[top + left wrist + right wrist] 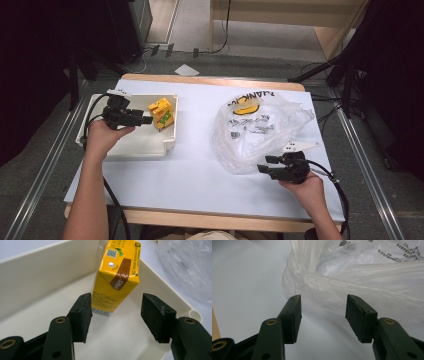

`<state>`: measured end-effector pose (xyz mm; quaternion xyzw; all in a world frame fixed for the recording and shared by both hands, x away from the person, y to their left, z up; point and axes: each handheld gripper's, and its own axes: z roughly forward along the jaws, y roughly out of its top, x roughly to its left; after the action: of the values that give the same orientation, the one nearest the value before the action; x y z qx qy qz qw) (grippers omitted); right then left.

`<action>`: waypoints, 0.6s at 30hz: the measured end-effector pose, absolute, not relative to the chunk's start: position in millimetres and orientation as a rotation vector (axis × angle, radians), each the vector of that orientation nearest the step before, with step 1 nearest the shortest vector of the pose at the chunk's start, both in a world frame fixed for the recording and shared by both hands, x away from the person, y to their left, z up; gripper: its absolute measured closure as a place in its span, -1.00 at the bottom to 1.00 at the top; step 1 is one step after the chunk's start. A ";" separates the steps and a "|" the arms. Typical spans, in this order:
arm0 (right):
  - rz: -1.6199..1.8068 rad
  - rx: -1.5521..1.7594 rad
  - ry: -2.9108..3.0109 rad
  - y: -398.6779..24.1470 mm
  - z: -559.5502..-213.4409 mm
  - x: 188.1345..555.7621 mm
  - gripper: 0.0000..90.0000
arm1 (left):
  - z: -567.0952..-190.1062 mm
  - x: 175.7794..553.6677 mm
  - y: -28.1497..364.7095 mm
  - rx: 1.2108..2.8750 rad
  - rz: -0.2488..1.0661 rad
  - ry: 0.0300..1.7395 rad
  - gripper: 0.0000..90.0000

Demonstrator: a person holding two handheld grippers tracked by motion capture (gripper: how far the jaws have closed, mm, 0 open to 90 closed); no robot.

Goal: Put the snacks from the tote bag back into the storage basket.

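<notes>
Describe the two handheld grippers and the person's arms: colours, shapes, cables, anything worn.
Both grippers are black. The left gripper and the right gripper each have two angled arms with brass-coloured rivets, ending in flat rectangular black pads with worn, scuffed faces. In the high view, the right gripper carries a pale three-cornered plate on top, and a black cable trails from it. The forearms are bare, with no sleeves visible.

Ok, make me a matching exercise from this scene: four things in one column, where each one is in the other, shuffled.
Things:
1. yellow drink carton
2. clear plastic bag
3. left gripper
4. right gripper

Places:
A. open, at the bag's near edge
B. lying on the white tabletop, right half
C. standing in the cream tray
D. open, just short of the carton

Pairs: 1-C, 2-B, 3-D, 4-A
</notes>
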<state>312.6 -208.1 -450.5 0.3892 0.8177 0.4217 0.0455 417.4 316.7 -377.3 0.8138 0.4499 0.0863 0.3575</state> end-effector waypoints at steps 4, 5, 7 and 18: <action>1.288 1.186 2.496 -208.2 -450.4 312.6 0.06 | -379.7 413.7 318.6 2.121 0.230 1.159 0.01; 1.288 1.189 2.496 -208.2 -450.4 312.6 0.06 | -380.1 412.1 318.5 2.125 0.232 1.155 0.03; 1.287 1.188 2.497 -208.0 -450.4 312.6 0.05 | -381.8 410.0 318.5 2.116 0.233 1.145 0.09; 1.283 1.183 2.497 -207.3 -450.7 312.6 0.05 | -385.6 401.8 311.5 2.127 0.229 1.076 0.63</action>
<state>312.6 -207.3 -450.7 0.3880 0.8188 0.4205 0.0475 401.8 311.5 -385.6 0.8271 0.4183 0.0889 0.3647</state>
